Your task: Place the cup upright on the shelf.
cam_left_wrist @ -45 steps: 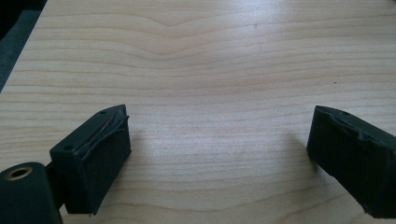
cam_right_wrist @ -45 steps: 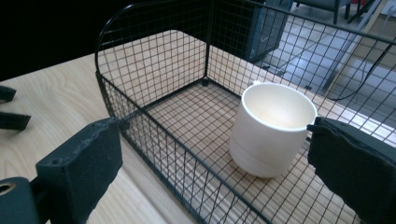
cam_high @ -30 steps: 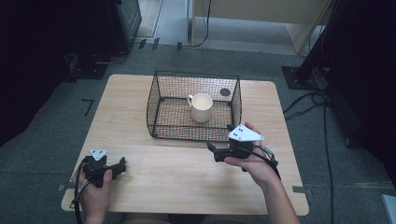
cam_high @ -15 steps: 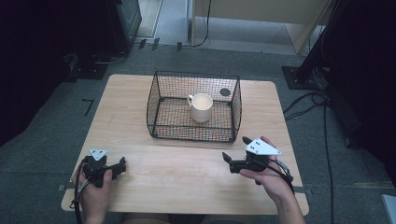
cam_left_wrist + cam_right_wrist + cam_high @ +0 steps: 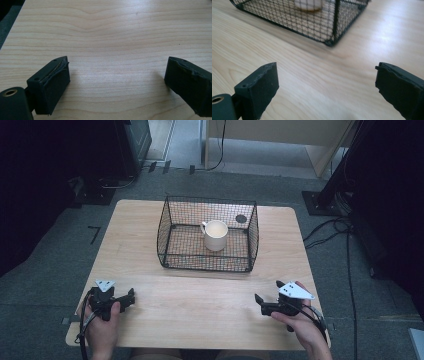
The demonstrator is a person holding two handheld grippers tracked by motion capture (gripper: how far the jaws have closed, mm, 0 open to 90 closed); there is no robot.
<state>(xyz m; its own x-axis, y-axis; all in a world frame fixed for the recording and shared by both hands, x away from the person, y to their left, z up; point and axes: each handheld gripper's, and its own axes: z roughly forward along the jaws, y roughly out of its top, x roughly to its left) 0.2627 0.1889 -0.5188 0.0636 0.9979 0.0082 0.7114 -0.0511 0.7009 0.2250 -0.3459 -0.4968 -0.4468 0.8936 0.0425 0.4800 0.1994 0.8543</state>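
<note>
Resting low at the near edge of the wooden table [image 5: 150, 245], the left gripper [image 5: 131, 296] is held in the person's left hand [image 5: 102, 330]. In the left gripper view its two black jaws stand wide apart, and between the pads [image 5: 53, 85] I see only bare wood grain. Nothing is touching them.

The right gripper [image 5: 258, 298] is held in the right hand [image 5: 300, 325], near the table's right front corner, with the grey three-cornered plate [image 5: 296, 291] on top. In the right gripper view its jaws are also spread wide and hold nothing; between the pads [image 5: 262, 90] there is only the table surface.

Ahead of the right gripper's fingertips, well apart from them, stands a black wire basket [image 5: 170, 220], and its near corner [image 5: 330, 42] shows in the right gripper view. Inside the basket a white mug [image 5: 216, 236] stands upright on the mesh floor, handle toward the left of the high view. Its lower part [image 5: 308, 5] shows through the mesh. A small dark round thing [image 5: 241, 218] shows at the far right side of the basket; I cannot tell what it is, or whether it lies inside or behind the basket. From the left gripper's fingertips the basket is far ahead and to their right.
</note>
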